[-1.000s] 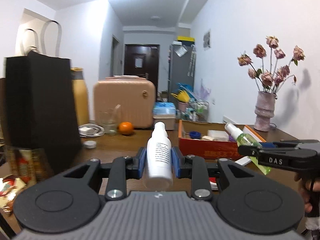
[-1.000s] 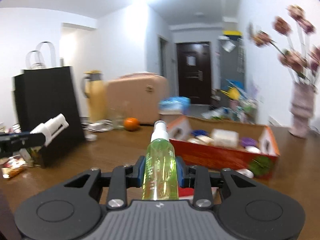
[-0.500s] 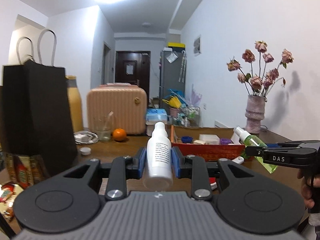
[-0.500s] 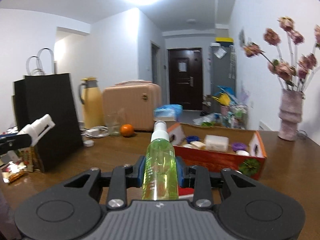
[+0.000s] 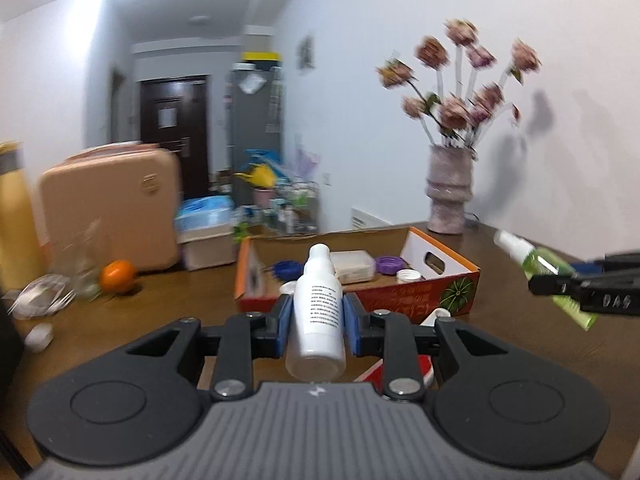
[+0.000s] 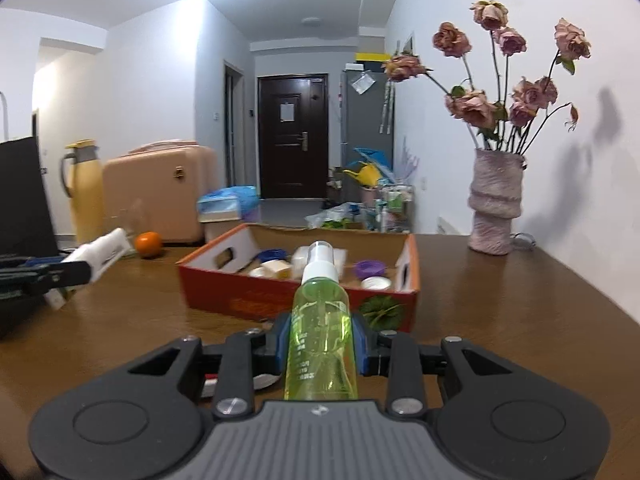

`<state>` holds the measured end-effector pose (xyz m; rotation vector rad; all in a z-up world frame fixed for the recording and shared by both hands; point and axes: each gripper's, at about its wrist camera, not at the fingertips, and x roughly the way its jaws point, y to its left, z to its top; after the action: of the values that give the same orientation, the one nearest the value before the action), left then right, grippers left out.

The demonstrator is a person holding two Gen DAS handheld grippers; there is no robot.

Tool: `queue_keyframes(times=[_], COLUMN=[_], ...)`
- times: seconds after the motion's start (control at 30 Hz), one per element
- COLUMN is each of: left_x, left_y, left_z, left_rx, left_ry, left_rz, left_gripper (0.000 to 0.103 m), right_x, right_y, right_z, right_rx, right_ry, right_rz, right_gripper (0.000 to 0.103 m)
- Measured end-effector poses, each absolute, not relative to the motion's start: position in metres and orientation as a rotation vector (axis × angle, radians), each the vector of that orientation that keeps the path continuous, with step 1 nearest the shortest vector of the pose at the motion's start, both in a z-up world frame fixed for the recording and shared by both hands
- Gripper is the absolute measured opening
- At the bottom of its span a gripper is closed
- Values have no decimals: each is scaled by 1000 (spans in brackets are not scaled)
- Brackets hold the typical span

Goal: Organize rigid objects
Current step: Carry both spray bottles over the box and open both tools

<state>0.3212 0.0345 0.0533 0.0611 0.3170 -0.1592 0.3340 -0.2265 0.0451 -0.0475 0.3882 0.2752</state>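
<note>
Jaws clenched on white bottle [image 5: 319,304] and green spray bottle [image 6: 321,328], both now nearer orange box [image 6: 304,296].

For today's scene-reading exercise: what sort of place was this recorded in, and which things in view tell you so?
Most likely a lived-in home, a dining or living area opening onto a hallway. Clues: the wooden table with a vase of dried roses, a pink suitcase, and a dark entrance door.

White bottle [image 5: 318,304]; green spray bottle [image 6: 322,340]; orange-red box [image 6: 304,292]; pink vase [image 6: 496,204].
</note>
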Motion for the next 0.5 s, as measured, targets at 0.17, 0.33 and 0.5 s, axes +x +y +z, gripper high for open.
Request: queue_keyframes(times=[0.17, 0.33, 0.5], left_x=[415, 504, 550], left_y=[31, 33, 13], left_z=[59, 47, 16], left_rx=[93, 66, 148], left_ry=[395, 516, 607], left_rz=[-221, -267, -322], left_gripper=[28, 28, 28], right_x=[396, 484, 563], right_y=[-230, -214, -204], right_z=[58, 54, 29], right_rx=[-105, -193, -149], right_ry=[389, 450, 579], right_rz=[320, 372, 403], right_gripper=[30, 30, 30])
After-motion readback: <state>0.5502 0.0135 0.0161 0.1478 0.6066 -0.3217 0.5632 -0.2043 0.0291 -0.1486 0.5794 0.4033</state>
